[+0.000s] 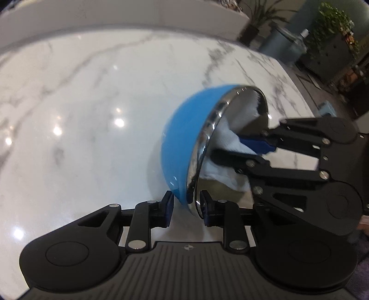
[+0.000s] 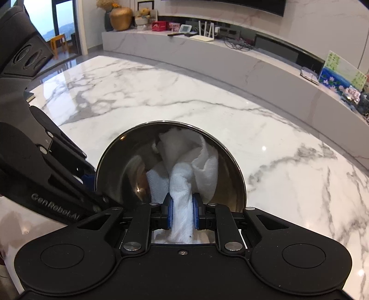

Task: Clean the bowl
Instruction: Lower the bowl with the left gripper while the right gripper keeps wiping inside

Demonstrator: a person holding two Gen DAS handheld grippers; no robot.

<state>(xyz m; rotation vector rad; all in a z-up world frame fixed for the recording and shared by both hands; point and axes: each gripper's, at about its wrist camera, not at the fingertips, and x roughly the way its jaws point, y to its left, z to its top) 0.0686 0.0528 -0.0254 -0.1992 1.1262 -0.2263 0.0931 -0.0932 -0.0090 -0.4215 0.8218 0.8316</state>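
Note:
A bowl (image 1: 184,143), blue outside and shiny steel inside (image 2: 124,166), stands tipped on its side on the white marble table (image 1: 80,103). Its lower rim sits between the jaws of my left gripper (image 1: 186,207), which stand slightly apart from it; a thin gap shows beside the blue wall. My right gripper (image 2: 182,210) reaches into the bowl's mouth and is shut on a crumpled white paper towel (image 2: 184,180), which fills much of the inside. From the left wrist, the right gripper (image 1: 239,148) enters from the right, holding the towel (image 1: 227,138). The left gripper (image 2: 90,182) shows at the bowl's left edge.
Beyond the table (image 2: 161,92) runs a low marble ledge (image 2: 230,60) with a gold vase (image 2: 121,18), a white router (image 2: 205,34), boxes and a painted picture (image 2: 341,73). Potted plants (image 1: 332,25) and a grey bin (image 1: 281,43) stand past the table's far right edge.

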